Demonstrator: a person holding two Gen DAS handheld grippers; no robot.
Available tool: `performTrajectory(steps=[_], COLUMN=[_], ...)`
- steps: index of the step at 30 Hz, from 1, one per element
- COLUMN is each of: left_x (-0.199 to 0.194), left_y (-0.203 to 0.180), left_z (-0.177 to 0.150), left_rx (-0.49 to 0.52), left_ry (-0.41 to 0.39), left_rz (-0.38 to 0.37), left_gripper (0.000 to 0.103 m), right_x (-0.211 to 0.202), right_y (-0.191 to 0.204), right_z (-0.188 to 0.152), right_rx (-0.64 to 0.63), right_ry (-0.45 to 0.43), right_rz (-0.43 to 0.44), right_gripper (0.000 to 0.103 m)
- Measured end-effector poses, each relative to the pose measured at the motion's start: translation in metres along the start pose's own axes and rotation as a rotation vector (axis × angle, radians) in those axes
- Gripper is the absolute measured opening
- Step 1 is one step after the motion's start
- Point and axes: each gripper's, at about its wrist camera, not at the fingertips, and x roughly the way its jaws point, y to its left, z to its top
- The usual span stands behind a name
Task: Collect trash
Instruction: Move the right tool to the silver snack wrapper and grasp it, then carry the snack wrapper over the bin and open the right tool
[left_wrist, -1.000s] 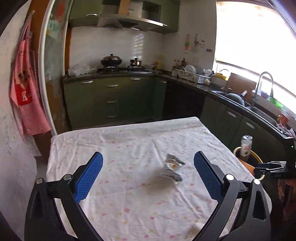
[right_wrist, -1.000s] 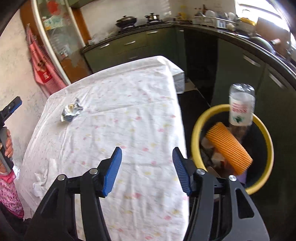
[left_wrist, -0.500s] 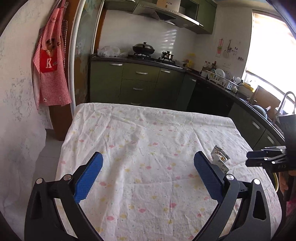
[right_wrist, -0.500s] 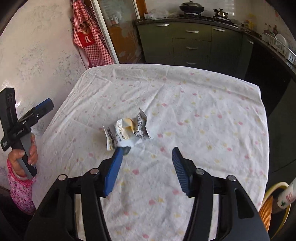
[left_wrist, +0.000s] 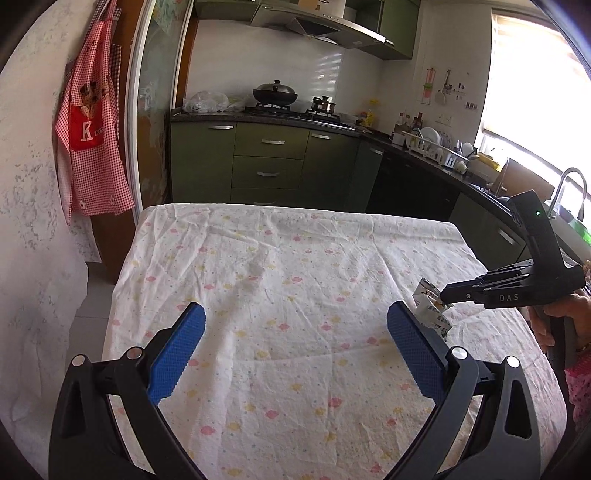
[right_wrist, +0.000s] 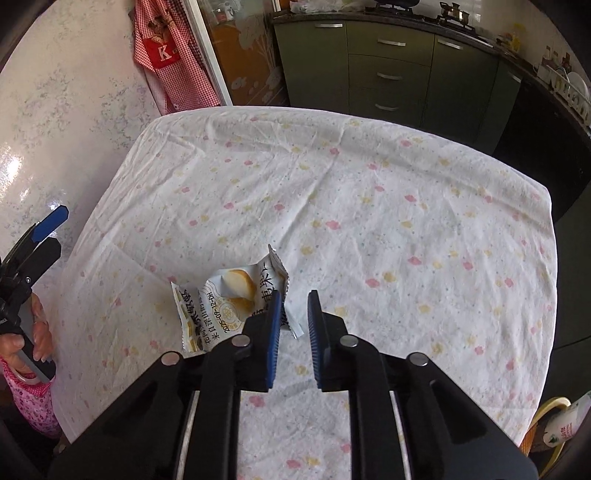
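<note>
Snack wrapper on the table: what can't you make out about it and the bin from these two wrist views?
- Snack wrapper: right wrist view, the closing right gripper covers its near edge, so pad contact is unclear.
- Same wrapper: left wrist view, mostly hidden behind both grippers' fingers.
- Yellow bin: cut off by the frame corner; only a bottle shows.
- Left gripper: open, empty.

worktop is wide open across the cloth, only the wrapper in the way near the front edge; wall crowds the left side.
</note>
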Motion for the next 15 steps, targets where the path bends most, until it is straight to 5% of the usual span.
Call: performTrajectory(steps=[7, 9, 15], left_x=[0.0, 0.0, -0.001], left_y=[-0.005, -0.005, -0.005], left_z=[-0.001, -0.001, -0.001], left_rx=[0.015, 0.016, 0.009], left_ry=[0.004, 0.004, 0.003], left_rz=[0.0, 0.0, 0.003], left_gripper=[0.098, 0.098, 0.098], right_x=[0.006, 0.005, -0.006], right_y=[0.003, 0.006, 0.014], right_z=[-0.001, -0.002, -0.007], right_rx=[0.003, -0.013, -0.033], right_ry=[0.019, 0.013, -0.023], right_rz=[0.061, 0.058, 0.025], right_gripper=[0.014, 0.003, 0.001])
